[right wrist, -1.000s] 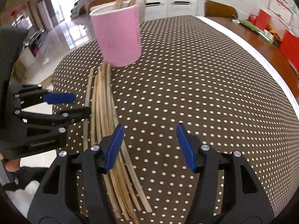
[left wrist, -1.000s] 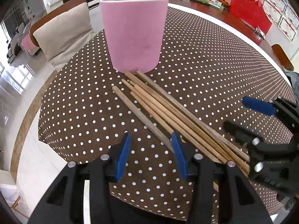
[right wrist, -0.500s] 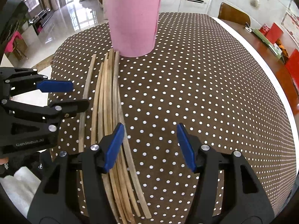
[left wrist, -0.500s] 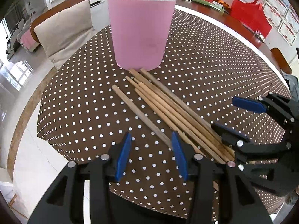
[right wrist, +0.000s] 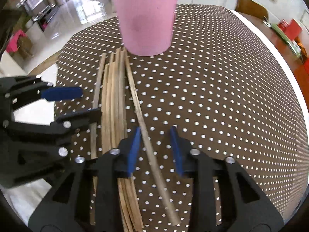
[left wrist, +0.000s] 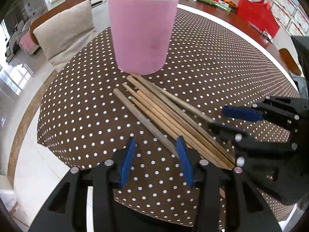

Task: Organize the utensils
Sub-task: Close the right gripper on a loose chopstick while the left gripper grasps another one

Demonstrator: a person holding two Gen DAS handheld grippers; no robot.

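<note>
Right gripper [right wrist: 155, 148] now astride outermost chopstick [right wrist: 139, 112]

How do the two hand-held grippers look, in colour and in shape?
Both look alike. The left hand-held gripper and the right hand-held gripper have black plastic bodies with triangular cut-outs and round silver screw heads. Each has two fingers lined with flat blue pads. No cables, markings or sleeves show.

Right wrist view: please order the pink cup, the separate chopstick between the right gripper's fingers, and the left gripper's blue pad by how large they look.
1. pink cup
2. separate chopstick, long but thin
3. blue pad of the left gripper; it is nearer the camera, so this is appearance only.
</note>
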